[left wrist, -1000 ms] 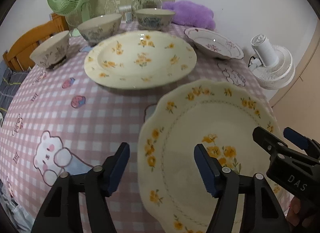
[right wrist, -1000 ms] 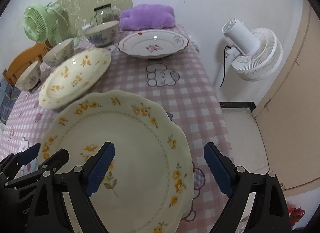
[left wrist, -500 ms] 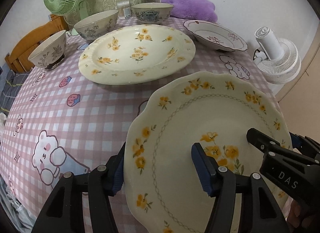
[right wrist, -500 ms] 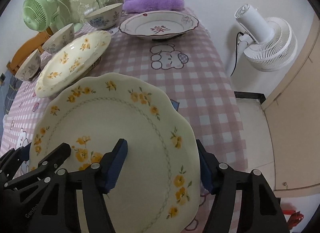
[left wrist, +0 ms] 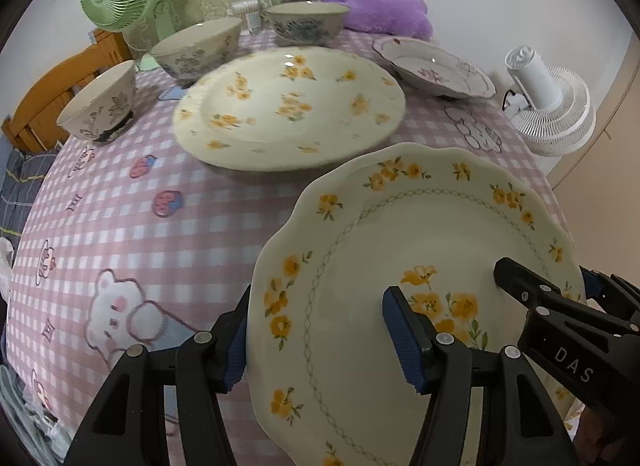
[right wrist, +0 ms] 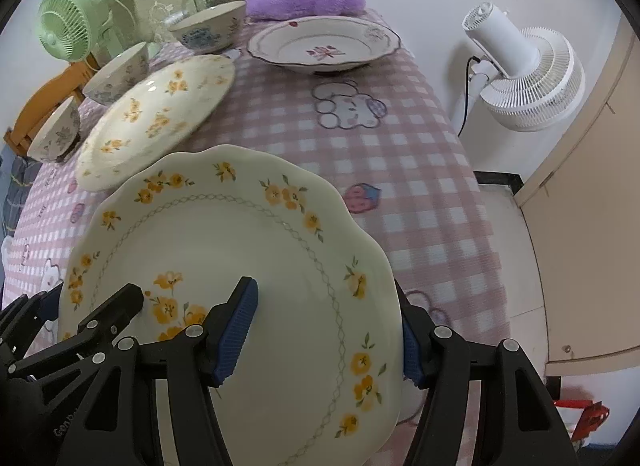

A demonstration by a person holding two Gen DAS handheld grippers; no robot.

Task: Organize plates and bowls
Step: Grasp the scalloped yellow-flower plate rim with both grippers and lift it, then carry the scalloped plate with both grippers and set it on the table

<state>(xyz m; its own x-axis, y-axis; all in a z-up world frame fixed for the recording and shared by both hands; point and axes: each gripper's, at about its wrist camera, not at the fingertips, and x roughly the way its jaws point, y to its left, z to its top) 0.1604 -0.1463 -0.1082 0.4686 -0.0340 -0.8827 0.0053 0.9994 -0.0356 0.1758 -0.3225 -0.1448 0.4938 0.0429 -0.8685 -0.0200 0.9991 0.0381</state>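
My left gripper [left wrist: 320, 342] and right gripper [right wrist: 328, 330] each clamp an edge of the scalloped plate [left wrist: 420, 266], cream with yellow flowers and a chain ring, tilted above the near end of the checked table [left wrist: 168, 234]. Beyond it sits a round yellow-flowered plate [left wrist: 288, 105], bare. Farther back stand three bowls [left wrist: 100, 103]; I cannot see inside them. A red-flowered plate [right wrist: 324, 43] sits bare at the far right.
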